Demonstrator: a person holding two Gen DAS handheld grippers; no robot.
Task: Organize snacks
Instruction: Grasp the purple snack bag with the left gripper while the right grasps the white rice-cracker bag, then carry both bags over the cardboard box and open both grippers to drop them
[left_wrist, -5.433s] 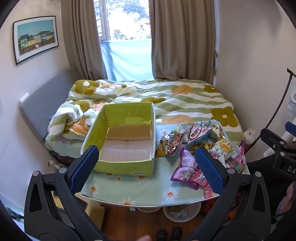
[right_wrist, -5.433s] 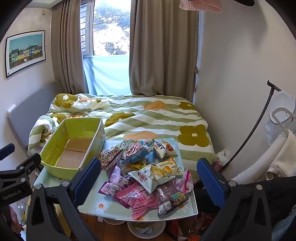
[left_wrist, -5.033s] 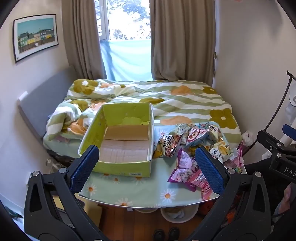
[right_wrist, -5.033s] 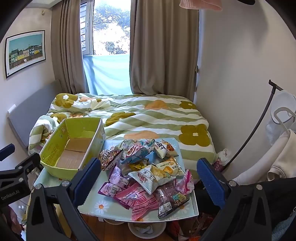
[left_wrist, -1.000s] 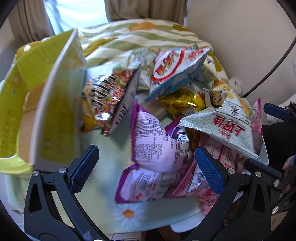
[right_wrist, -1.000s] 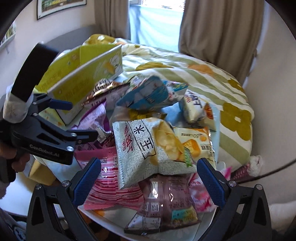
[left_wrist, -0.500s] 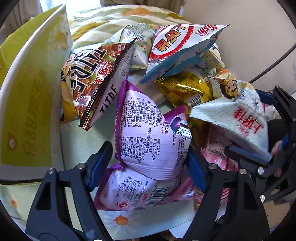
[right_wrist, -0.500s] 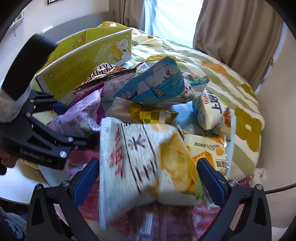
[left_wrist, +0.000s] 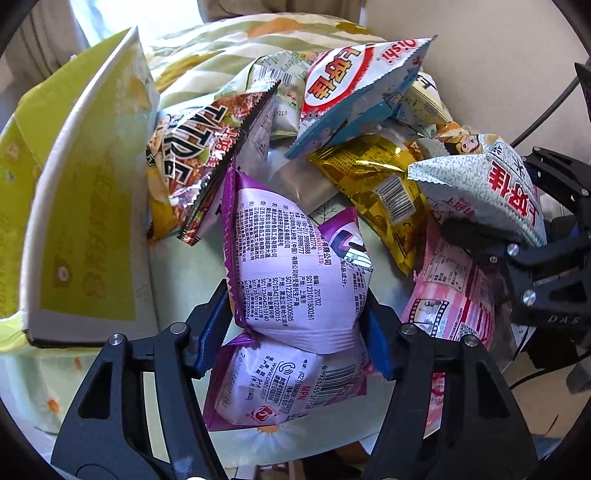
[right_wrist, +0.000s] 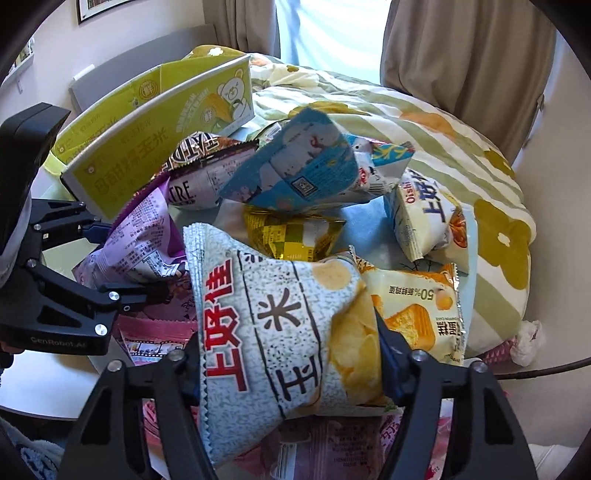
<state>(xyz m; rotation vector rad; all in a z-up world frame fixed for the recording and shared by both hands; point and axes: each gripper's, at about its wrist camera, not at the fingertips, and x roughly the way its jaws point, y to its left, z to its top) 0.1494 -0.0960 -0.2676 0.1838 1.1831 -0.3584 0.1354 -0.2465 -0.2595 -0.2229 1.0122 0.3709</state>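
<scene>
My left gripper is shut on a purple snack bag at the near edge of the snack pile; the bag also shows in the right wrist view. My right gripper is shut on a white speckled chip bag with red characters, which also shows in the left wrist view at the right. A green cardboard box stands open to the left of the pile, also in the right wrist view.
More snack bags lie heaped on the small daisy-print table: a brown foil bag, a blue-white bag, a gold bag, pink packs, a yellow cake pack. A bed lies behind.
Both grippers came down from above the table into the pile. The left one closed on the purple bag and the right one closed on the white chip bag.
</scene>
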